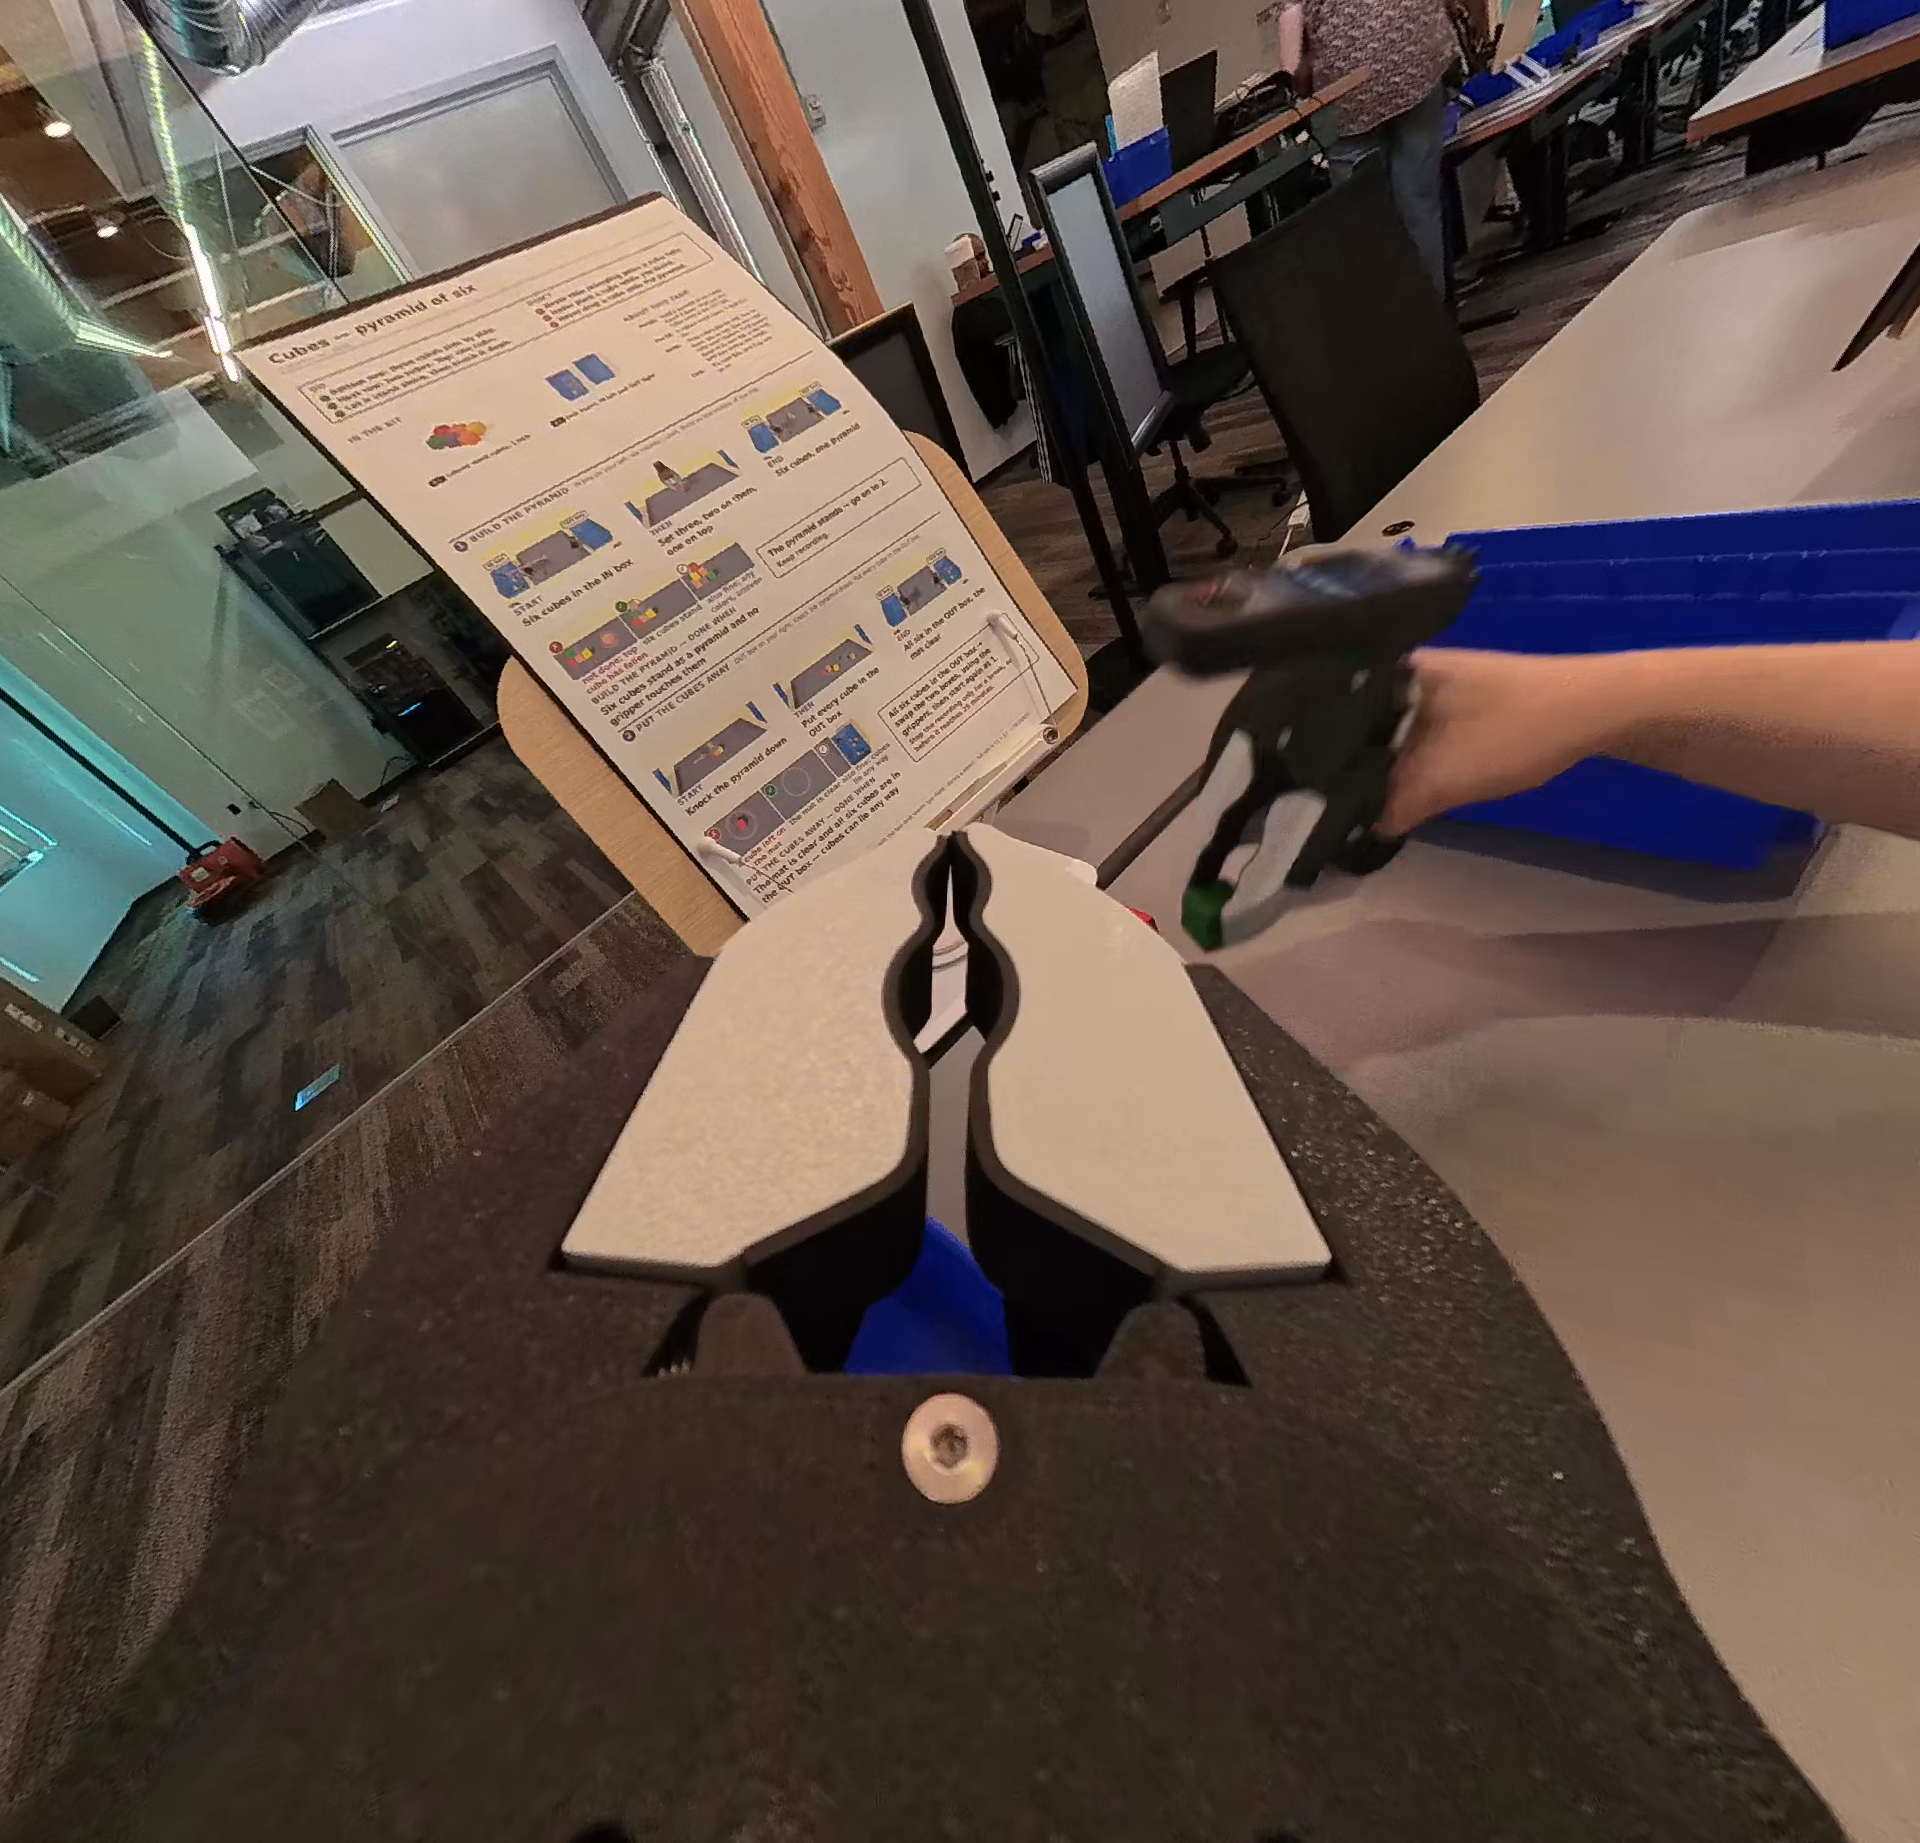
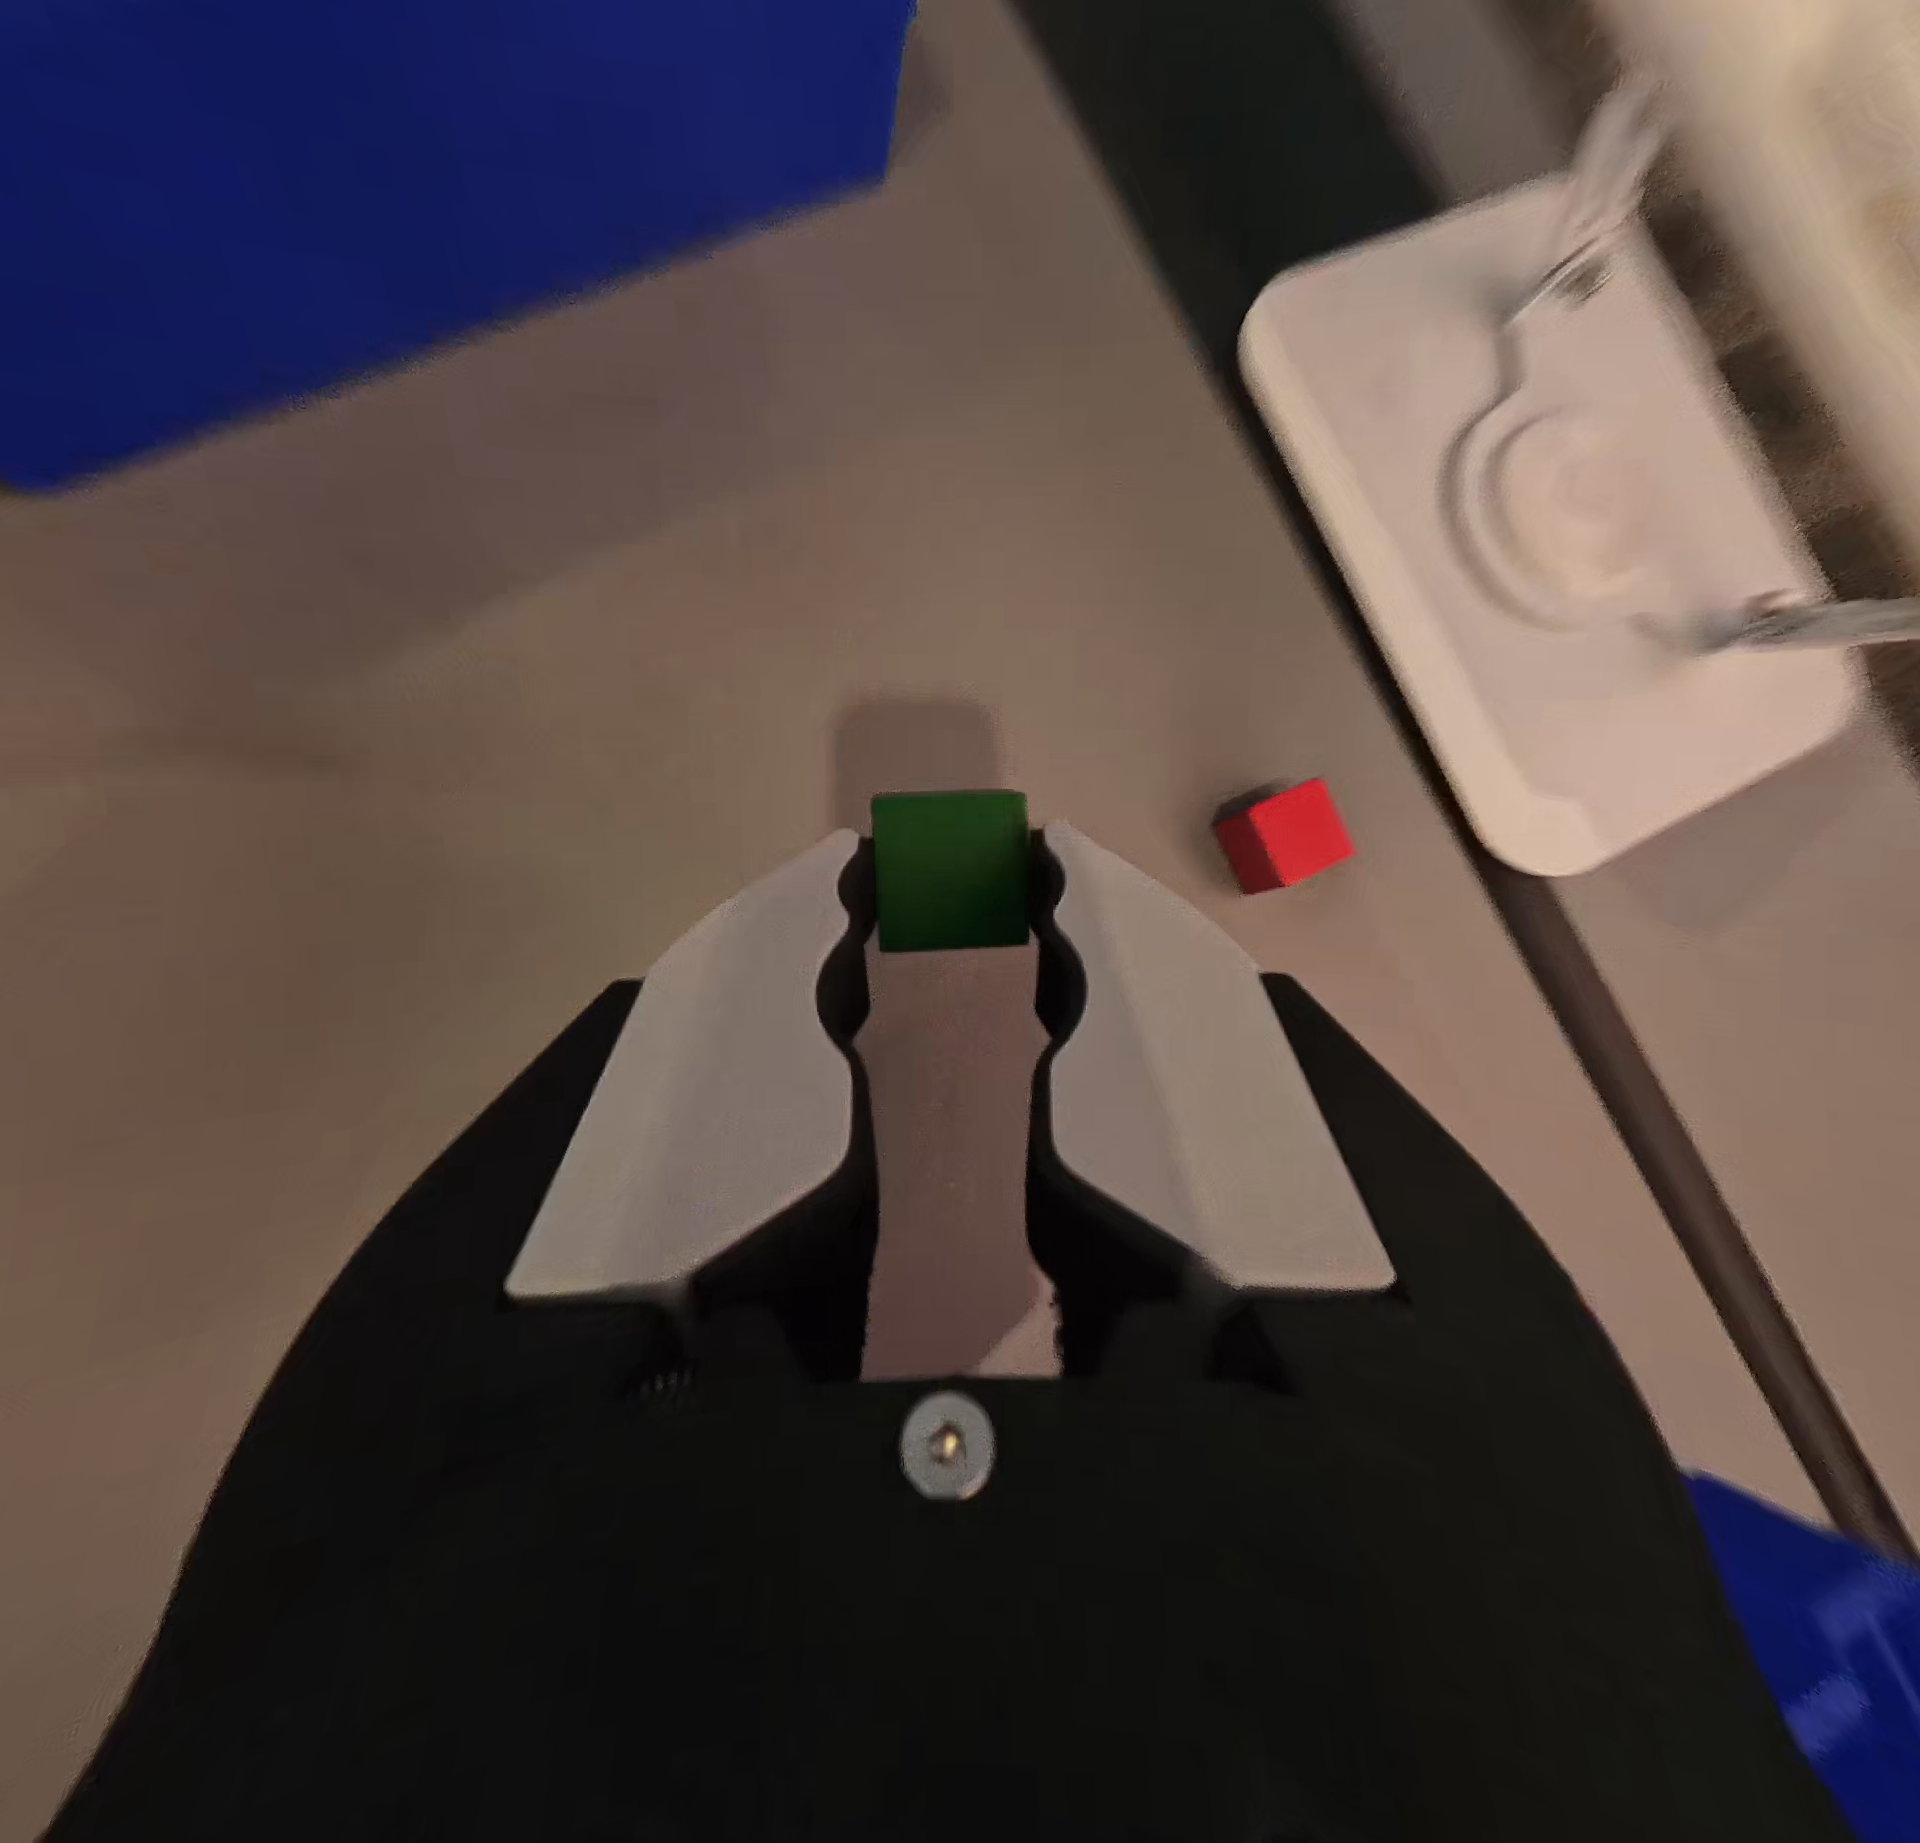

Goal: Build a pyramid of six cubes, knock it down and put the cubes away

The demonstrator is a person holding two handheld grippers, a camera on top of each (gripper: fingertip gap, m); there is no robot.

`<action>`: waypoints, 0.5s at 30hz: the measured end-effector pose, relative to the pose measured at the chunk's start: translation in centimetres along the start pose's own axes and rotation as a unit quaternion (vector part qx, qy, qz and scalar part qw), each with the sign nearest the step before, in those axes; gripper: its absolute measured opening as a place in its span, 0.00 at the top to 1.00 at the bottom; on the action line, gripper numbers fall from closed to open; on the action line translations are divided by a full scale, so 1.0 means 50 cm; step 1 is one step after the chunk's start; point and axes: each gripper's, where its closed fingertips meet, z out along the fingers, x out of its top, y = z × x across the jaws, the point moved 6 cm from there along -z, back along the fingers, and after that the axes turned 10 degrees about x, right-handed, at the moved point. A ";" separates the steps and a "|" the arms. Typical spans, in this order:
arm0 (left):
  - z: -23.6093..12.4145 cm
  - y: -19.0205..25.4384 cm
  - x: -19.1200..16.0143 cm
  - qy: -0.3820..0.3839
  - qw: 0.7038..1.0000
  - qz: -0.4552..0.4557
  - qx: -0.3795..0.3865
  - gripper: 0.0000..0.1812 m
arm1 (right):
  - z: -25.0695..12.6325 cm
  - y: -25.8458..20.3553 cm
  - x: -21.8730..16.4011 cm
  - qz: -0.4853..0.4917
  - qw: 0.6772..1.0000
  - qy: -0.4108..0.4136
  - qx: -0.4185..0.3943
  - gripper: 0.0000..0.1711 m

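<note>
My right gripper (image 2: 950,863) is shut on a green cube (image 2: 948,874) and holds it above the grey table; its shadow lies just beyond it. A red cube (image 2: 1286,835) sits on the table to its right. In the left wrist view the right gripper (image 1: 1221,910) shows at the right, held by a hand, with the green cube (image 1: 1205,912) at its tips. My left gripper (image 1: 953,848) is shut and empty, raised and pointing at the instruction board. A bit of blue shows below its fingers.
A blue box (image 1: 1683,588) stands on the table behind the right gripper; it also shows in the right wrist view (image 2: 416,152). A white stand base (image 2: 1538,546) sits near the table edge. The instruction board (image 1: 644,546) leans ahead. A person stands far back. Across from one pair of fingers to the other is roughly 30 cm.
</note>
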 end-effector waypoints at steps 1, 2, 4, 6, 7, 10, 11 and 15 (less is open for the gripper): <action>-0.001 -0.001 0.000 0.000 1.000 -0.001 0.001 1.00 | -0.056 -0.012 0.009 -0.005 0.999 0.034 -0.020 0.83; -0.002 -0.001 0.000 0.001 1.000 -0.002 0.001 1.00 | -0.115 -0.020 0.009 -0.011 0.997 0.058 -0.047 0.83; -0.002 -0.001 0.001 0.001 1.000 -0.002 0.001 1.00 | -0.235 -0.016 -0.019 -0.001 0.990 0.085 -0.116 0.83; -0.003 0.001 0.004 0.004 1.000 -0.002 0.001 1.00 | -0.335 0.010 -0.078 0.048 0.978 0.102 -0.173 0.83; -0.003 0.003 0.006 0.005 1.000 -0.002 0.000 1.00 | -0.368 0.027 -0.117 0.088 0.974 0.102 -0.184 0.83; -0.003 0.008 0.010 0.008 1.000 0.000 -0.003 1.00 | -0.383 0.078 -0.248 0.223 0.960 0.068 -0.152 0.83; -0.002 0.010 0.011 0.009 1.000 0.000 -0.004 1.00 | -0.366 0.091 -0.290 0.255 0.956 0.044 -0.134 0.82; 0.001 0.012 0.009 0.004 1.000 -0.001 -0.005 1.00 | -0.282 0.113 -0.420 0.309 0.944 -0.061 -0.104 0.82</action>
